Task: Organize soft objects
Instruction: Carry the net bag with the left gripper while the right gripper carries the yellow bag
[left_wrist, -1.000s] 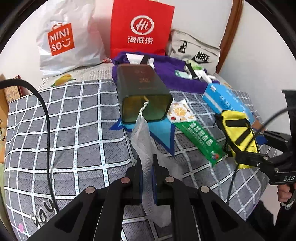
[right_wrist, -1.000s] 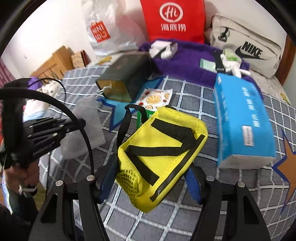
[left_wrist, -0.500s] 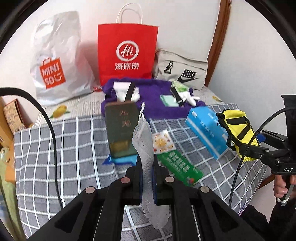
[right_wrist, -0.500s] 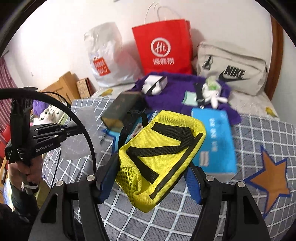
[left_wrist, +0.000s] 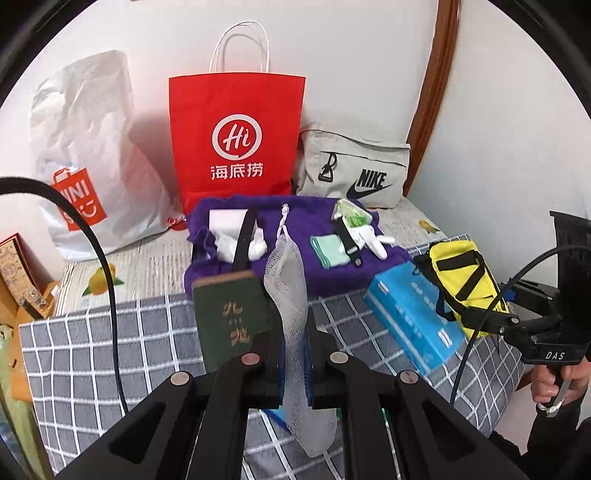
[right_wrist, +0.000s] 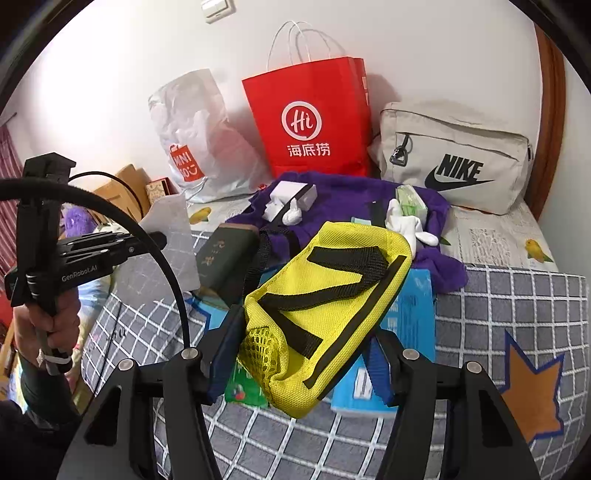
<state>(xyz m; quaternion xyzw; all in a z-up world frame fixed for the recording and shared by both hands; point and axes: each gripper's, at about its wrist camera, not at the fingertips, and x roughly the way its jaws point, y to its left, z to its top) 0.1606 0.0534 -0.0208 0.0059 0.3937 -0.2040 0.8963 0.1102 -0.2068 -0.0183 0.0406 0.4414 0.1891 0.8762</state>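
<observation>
Yellow pouch (right_wrist: 325, 306) sits clamped in my right gripper (right_wrist: 299, 354), lifted clear of the checked bedspread (right_wrist: 517, 295). My left gripper (left_wrist: 291, 354) pinches the white mesh bag (left_wrist: 288, 280) upright, both probably raised for carrying to the purple towel (left_wrist: 317, 218), where small soft items already lie.

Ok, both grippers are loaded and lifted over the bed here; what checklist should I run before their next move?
1. Left gripper clamped on white mesh net pouch: ok.
2. Right gripper clamped on yellow fabric pouch with black straps: ok.
3. Both pouches clear of the grey checked bedspread: ok.
4. Free space on purple towel between white items and green cloth: ok.
5. Yellow pouch's black loop strap clear of the dark green box: cannot tell.
</observation>
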